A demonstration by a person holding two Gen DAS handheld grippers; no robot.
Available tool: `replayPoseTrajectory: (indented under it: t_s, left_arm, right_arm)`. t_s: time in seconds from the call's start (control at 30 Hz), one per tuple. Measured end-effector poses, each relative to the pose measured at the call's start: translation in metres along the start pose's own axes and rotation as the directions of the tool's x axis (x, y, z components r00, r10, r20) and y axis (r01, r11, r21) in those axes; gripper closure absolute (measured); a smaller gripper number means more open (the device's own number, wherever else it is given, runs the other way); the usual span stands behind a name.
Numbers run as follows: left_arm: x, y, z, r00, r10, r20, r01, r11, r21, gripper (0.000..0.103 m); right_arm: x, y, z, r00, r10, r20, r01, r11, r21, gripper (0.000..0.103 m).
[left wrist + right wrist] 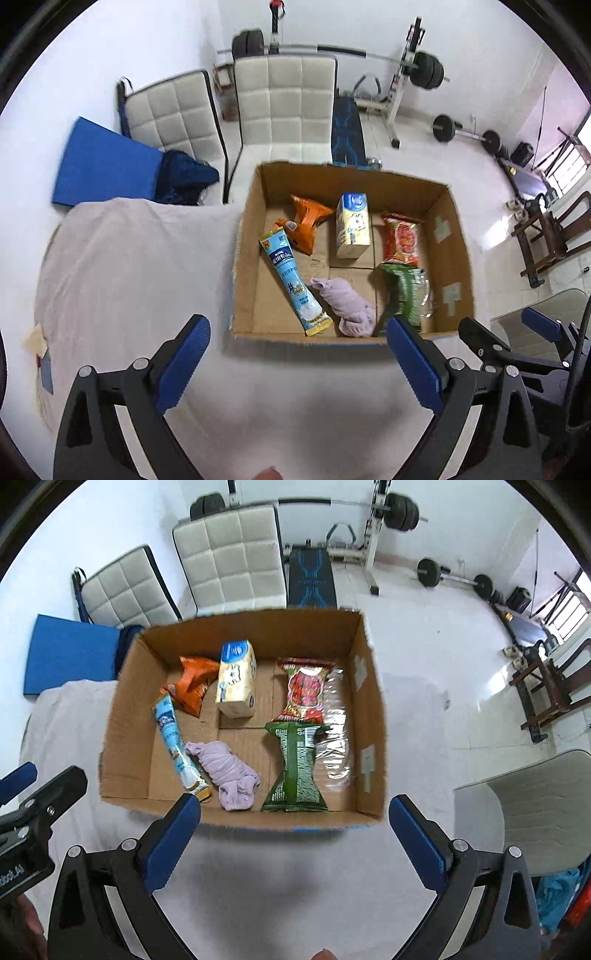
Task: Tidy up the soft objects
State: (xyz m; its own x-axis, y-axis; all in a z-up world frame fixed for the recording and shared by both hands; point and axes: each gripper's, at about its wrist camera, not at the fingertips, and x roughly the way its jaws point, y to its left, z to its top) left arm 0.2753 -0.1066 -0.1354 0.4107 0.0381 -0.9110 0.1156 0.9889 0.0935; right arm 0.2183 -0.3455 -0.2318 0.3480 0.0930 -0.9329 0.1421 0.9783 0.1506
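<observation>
Basically you held the left gripper and right gripper short of the cardboard box, jaws wide and empty; lilac cloth lay inside near the front wall, easiest reach

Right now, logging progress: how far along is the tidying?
Done: the purple cloth, snack bags and carton lie inside the cardboard box. In hand: nothing; the left gripper and right gripper hover open. Left: no loose soft item shows outside it.

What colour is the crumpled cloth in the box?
Pale lilac purple. The cloth shows best in the right wrist view, lying near the front wall of the cardboard box.
</observation>
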Motion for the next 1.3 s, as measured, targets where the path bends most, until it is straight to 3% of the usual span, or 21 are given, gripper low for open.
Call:
replayPoseTrajectory:
  t_s: [0.3, 0.77, 1.03, 1.3]
  left_arm:
    - [-0.094, -0.007, -0.030, 0.995, -0.004, 0.103, 0.003, 1.000, 0.003, 0.005]
    - [-0.159, -0.015, -0.067, 0.991, -0.014, 0.132, 0.011, 1.000, 0.021, 0.005]
    - [-0.182, -0.013, -0.077, 0.987, 0.003, 0.163, -0.007, 1.000, 0.024, 0.005]
    - [-0.194, -0.010, -0.074, 0.976, 0.013, 0.216, -0.014, 1.000, 0.004, 0.005]
  right_arm:
    - [-0.103, -0.017, -0.045, 0.992, 0.036, 0.119, -0.038, 0.999, 0.014, 0.000]
    - [-0.233, -0.013, -0.104, 0.966, 0.068, 0.248, -0.063, 0.998, -0.030, 0.000]
    - [-0.271, -0.014, -0.127, 0.965, 0.081, 0.251, -0.074, 0.997, -0.038, 0.000]
    - [-0.283, -0.017, -0.117, 0.953, 0.051, 0.299, -0.046, 0.999, -0.025, 0.000]
